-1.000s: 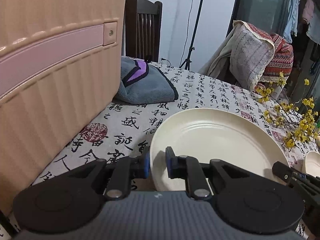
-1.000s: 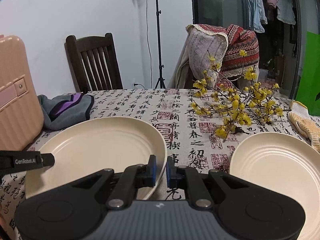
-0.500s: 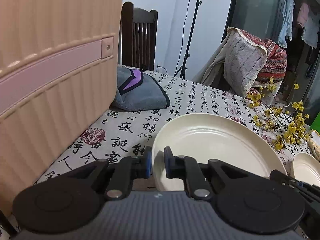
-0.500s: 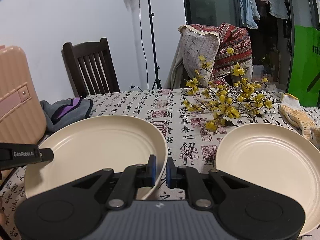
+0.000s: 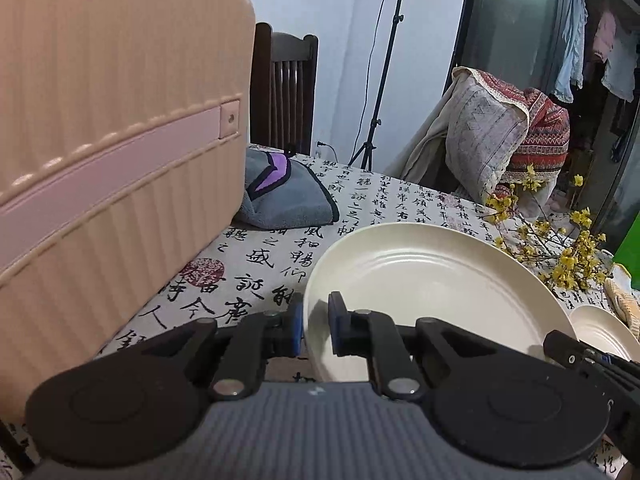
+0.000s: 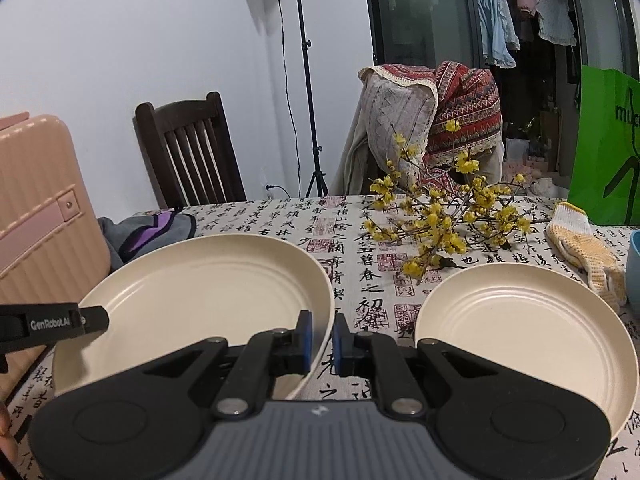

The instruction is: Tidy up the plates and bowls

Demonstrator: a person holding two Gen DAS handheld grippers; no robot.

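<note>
While the large cream plate (image 6: 200, 292) is clamped at opposite rims by left gripper (image 5: 314, 330) and right gripper (image 6: 322, 338), it is carried above the tablecloth (image 6: 360, 224); next, lowering onto the smaller plate (image 6: 524, 332) is judged likely.

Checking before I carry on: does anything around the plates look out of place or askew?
The big plate sits tilted, pinched at opposite rims by both grippers. Otherwise only non-dish clutter: yellow flower branches and a glove.

bench (image 6: 256, 216): cloth w/ black script, red seals
9 o'clock: pink suitcase (image 6: 36, 216), grey-purple cloth (image 6: 156, 232) beside it
12–1: yellow blossom sprigs (image 6: 440, 216)
3: knit glove (image 6: 584, 248)
4: cream plate (image 6: 520, 328), flat on bench
</note>
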